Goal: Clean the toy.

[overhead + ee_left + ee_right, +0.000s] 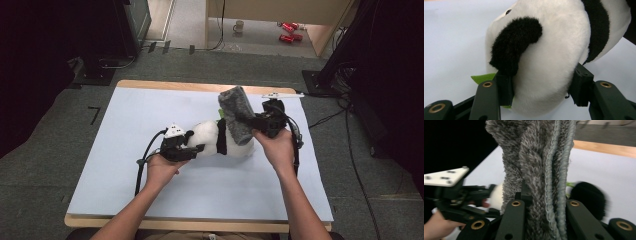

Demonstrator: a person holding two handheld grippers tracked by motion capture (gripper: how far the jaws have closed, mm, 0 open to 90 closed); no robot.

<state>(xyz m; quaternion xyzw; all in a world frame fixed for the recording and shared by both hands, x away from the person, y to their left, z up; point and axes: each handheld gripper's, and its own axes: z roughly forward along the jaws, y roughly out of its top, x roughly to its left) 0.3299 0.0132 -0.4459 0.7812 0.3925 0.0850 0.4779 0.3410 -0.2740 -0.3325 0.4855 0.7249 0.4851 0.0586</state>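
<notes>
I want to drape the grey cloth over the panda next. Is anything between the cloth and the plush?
Nothing visible. The right gripper holds the grey cloth right above the panda plush, whose head the left gripper clamps.

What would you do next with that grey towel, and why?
Probably lower the towel onto the panda and drape it over the body. The right gripper is shut on the folded towel and holds it just above the toy, while the left gripper clamps the panda's head to steady it on the table.
</notes>
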